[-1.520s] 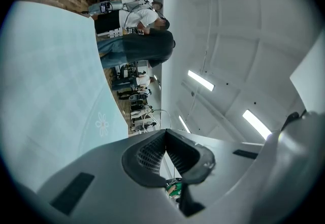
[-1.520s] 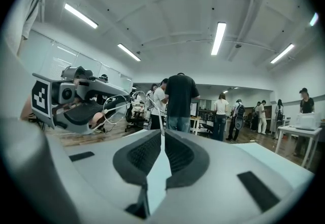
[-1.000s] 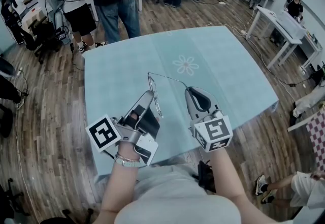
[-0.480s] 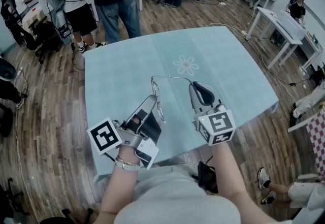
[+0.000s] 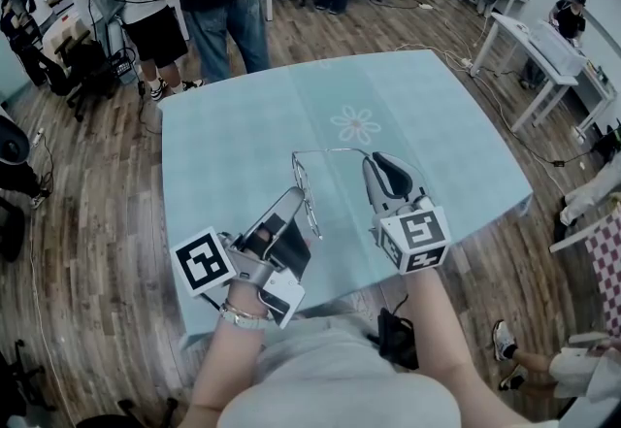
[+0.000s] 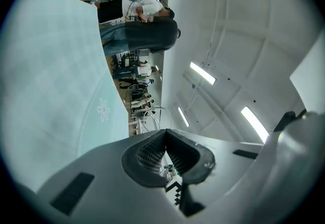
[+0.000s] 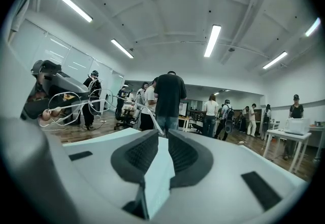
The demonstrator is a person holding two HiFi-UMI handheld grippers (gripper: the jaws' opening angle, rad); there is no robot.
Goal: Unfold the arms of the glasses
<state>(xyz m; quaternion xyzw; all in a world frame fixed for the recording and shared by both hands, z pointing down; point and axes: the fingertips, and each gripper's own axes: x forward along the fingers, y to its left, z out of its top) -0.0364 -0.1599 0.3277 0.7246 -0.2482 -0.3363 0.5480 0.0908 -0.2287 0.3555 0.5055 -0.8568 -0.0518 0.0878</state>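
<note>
The left tongs (image 5: 293, 191) are pressed together on the wire glasses (image 5: 302, 174), held above the worktop (image 5: 223, 135) — the pinched stretch of rim is hidden behind the pads. The right tongs (image 5: 370, 158) have just been opening and stand slightly spread, with the thin tip of the unfolded arm (image 5: 330, 150) at their gap — too fine to tell whether it touches them.

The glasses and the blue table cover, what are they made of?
The glasses look like thin silvery metal wire: rims and arm are very fine and pale. Lenses are clear; glass or plastic, I cannot tell. The table cover looks like cloth or thin plastic sheet, pale blue-green, matt, with fold lines and a white flower print.
</note>
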